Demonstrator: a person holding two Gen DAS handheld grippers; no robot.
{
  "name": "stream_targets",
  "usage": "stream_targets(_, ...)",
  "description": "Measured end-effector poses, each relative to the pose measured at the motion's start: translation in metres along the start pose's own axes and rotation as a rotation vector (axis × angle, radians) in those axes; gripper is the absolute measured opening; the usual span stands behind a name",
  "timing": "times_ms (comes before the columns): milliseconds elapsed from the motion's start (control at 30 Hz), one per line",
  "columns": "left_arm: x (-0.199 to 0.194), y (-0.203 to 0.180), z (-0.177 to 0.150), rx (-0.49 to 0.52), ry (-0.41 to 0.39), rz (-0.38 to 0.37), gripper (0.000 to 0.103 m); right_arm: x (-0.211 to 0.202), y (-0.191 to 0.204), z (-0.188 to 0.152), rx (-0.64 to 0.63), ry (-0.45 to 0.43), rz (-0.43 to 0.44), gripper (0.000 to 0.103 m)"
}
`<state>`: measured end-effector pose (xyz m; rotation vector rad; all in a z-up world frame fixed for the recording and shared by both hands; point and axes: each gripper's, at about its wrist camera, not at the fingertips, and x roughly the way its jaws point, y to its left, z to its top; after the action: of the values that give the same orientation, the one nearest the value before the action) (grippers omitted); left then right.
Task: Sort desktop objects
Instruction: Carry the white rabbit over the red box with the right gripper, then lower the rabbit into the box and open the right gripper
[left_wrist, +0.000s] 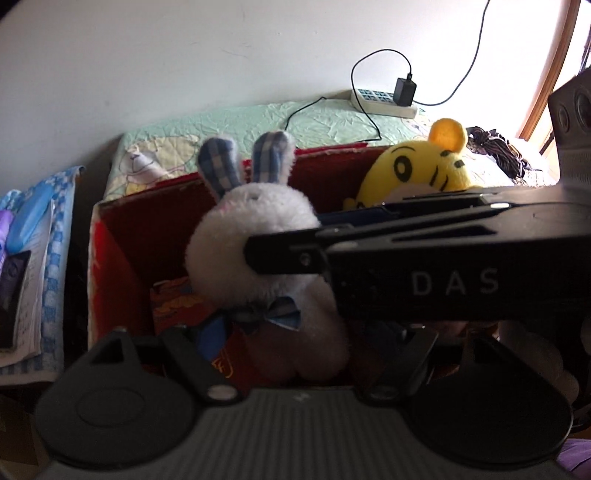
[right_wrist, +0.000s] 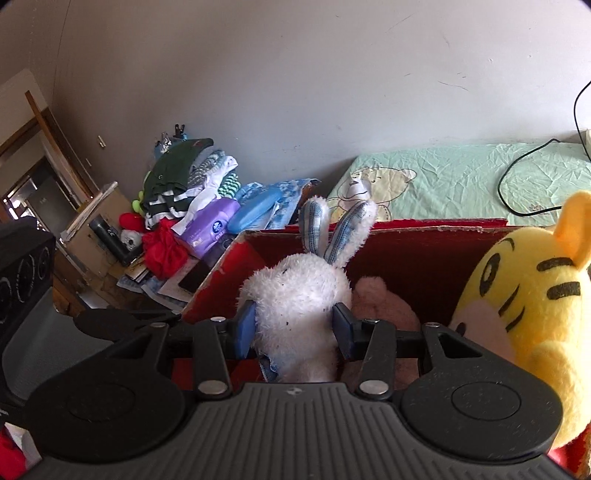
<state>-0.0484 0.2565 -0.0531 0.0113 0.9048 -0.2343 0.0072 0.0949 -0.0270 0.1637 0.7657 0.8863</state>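
Note:
A white plush rabbit (right_wrist: 299, 295) with blue checked ears is held over a red cardboard box (right_wrist: 413, 254). My right gripper (right_wrist: 297, 325) is shut on the rabbit's body, blue pads pressed into both sides. In the left wrist view the rabbit (left_wrist: 255, 236) sits upright above the box (left_wrist: 118, 258), with the right gripper's black finger (left_wrist: 369, 247) reaching in from the right. My left gripper (left_wrist: 310, 347) is low, close behind the rabbit, jaws spread apart and holding nothing. A yellow tiger plush (right_wrist: 532, 299) leans at the box's right side and shows in the left wrist view (left_wrist: 421, 166).
A pink plush (right_wrist: 384, 302) lies inside the box. A green bed sheet (right_wrist: 461, 181) is behind the box, with a power strip (left_wrist: 384, 99) and cable. A purple tissue pack (right_wrist: 210, 229), blue case (right_wrist: 258, 210) and folded clothes (right_wrist: 177, 177) are piled at the left.

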Motion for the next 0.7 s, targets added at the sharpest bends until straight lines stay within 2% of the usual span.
stream_targets(67, 0.006, -0.005, 0.004, 0.021, 0.014, -0.003, 0.080, 0.002, -0.002, 0.001, 0.001, -0.007, -0.028, 0.045)
stream_targets(167, 0.014, -0.009, 0.007, 0.030, 0.026, -0.019, 0.080, 0.005, 0.003, -0.001, -0.062, -0.036, -0.129, 0.044)
stream_targets(267, 0.022, -0.013, 0.009, 0.036, 0.046, -0.033, 0.083, 0.008, 0.002, 0.000, -0.075, -0.029, -0.157, 0.044)
stream_targets(367, 0.031, -0.013, 0.008, 0.038, 0.083, -0.025, 0.082, 0.019, -0.002, 0.000, -0.075, 0.019, -0.127, 0.044)
stream_targets(433, 0.031, -0.010, 0.006, 0.033, 0.080, -0.031, 0.079, 0.026, -0.008, -0.002, -0.059, 0.070, -0.089, 0.044)
stream_targets(567, 0.030, -0.004, 0.007, 0.012, 0.076, -0.049, 0.082, 0.027, -0.012, -0.001, -0.033, 0.053, -0.089, 0.045)
stream_targets(700, 0.031, -0.003, 0.007, -0.002, 0.073, -0.067, 0.084, 0.027, -0.016, 0.000, 0.007, 0.059, -0.068, 0.055)
